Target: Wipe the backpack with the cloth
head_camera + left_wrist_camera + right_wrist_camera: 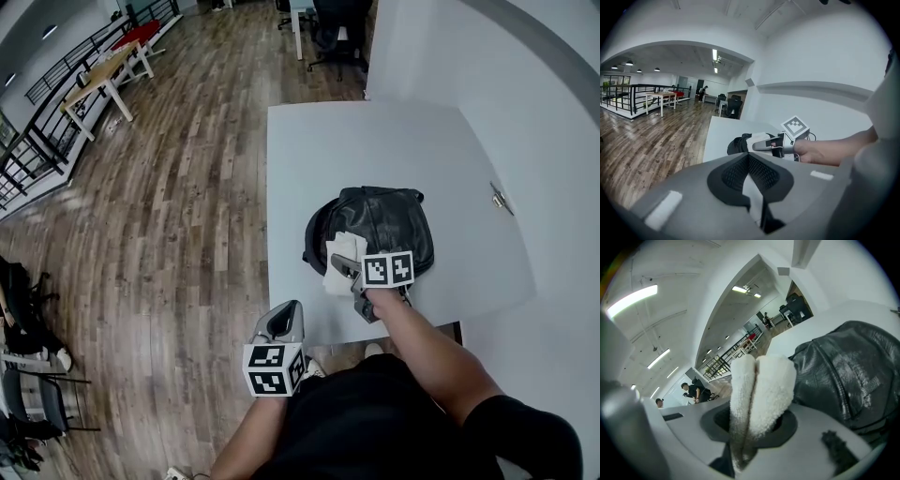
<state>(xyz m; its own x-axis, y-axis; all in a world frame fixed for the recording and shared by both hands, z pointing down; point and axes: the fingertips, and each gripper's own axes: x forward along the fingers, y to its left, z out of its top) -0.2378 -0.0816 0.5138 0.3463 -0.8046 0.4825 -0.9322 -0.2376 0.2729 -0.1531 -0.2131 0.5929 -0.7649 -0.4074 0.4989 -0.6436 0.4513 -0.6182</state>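
Observation:
A black leather backpack (384,225) lies on the white table (375,141), near its front edge. My right gripper (349,267) is shut on a folded white cloth (339,258), which rests against the backpack's front-left side. In the right gripper view the cloth (761,390) fills the space between the jaws, with the backpack (843,376) just to its right. My left gripper (284,322) hangs off the table's front-left corner, shut and holding nothing. The left gripper view looks across at the backpack (738,144), the cloth (759,139) and the right gripper (765,145).
A small metal piece (500,197) lies near the table's right edge, beside the white wall. Wooden floor spreads to the left, with a wood-legged table (108,75), a black railing (56,112) and office chairs (337,33) farther off. Two people (693,391) stand far away.

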